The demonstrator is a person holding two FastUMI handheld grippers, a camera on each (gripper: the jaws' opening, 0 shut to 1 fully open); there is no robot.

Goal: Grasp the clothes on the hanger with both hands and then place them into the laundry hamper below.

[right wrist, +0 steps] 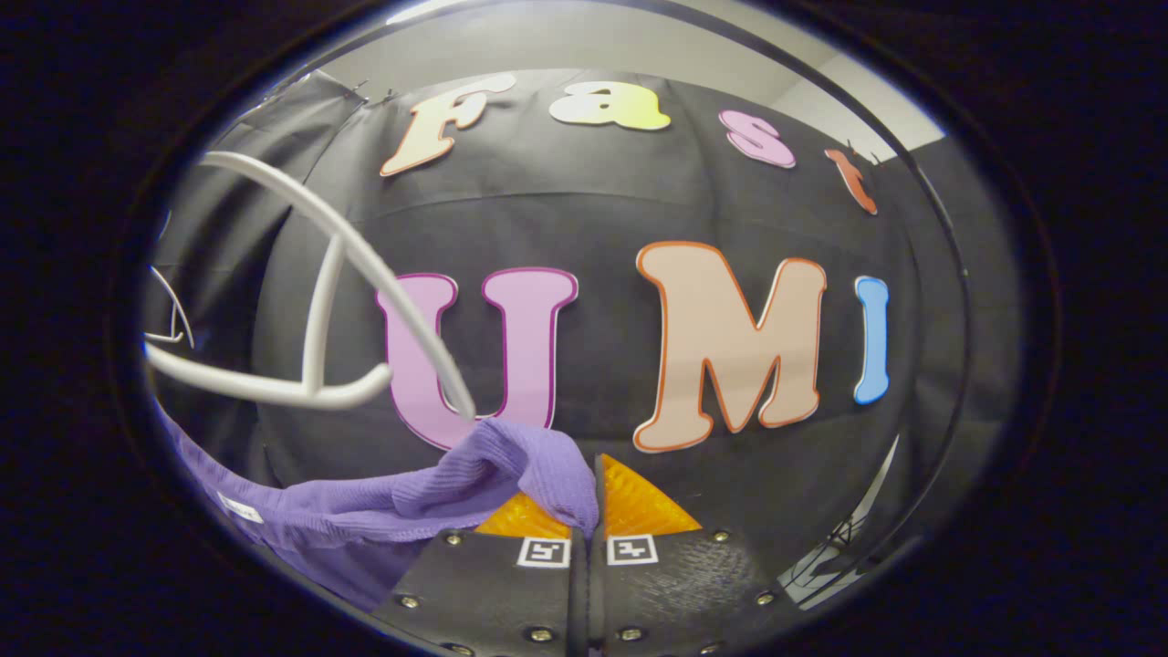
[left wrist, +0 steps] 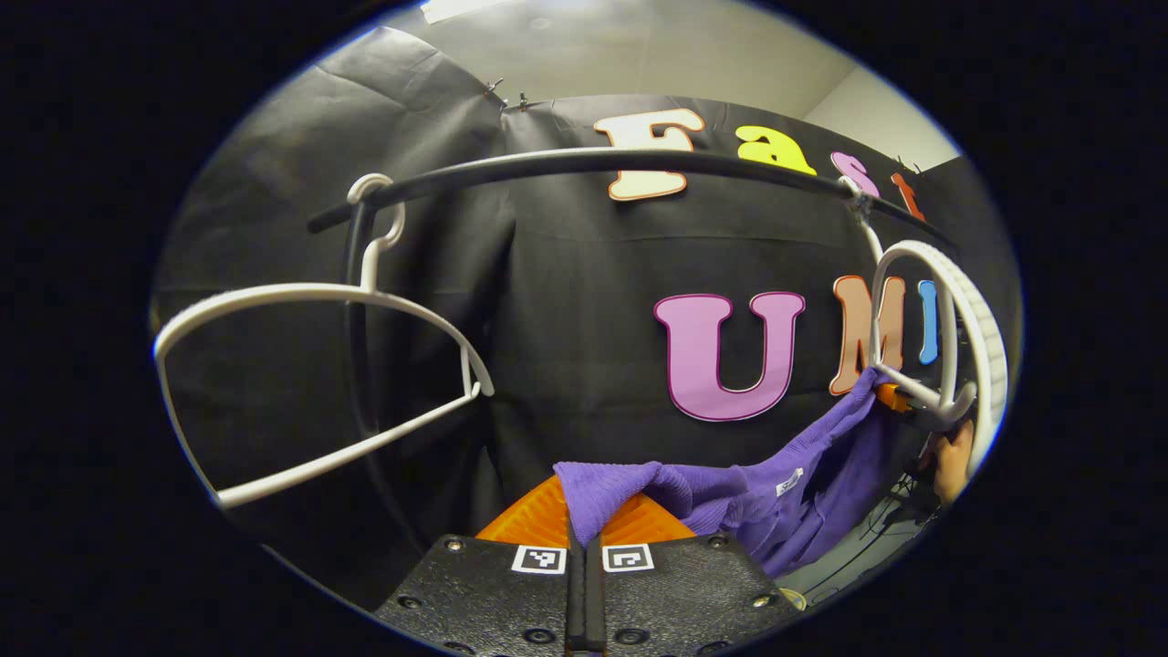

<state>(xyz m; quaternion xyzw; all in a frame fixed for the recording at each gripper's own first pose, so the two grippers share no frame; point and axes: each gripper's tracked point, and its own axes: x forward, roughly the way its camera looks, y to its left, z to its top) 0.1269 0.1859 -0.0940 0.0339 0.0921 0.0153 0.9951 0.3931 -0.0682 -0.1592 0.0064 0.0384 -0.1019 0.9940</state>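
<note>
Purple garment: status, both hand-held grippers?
Left hand-held gripper shut on purple garment. Right hand-held gripper shut on its other end. Garment off the white hanger, slung between them. Hamper unseen; hanger close above the right.

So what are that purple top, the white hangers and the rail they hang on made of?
The purple top looks like soft ribbed knit, matte, draping in folds. The white hanger seems smooth moulded plastic, though coated metal can't be ruled out. The dark rail looks like a painted metal tube with a slight sheen.

garment (left wrist: 730, 497) showing purple (ribbed knit) | hangers (left wrist: 310, 297) showing white | rail (left wrist: 584, 164) showing black | fingers (right wrist: 639, 506) showing orange
</note>
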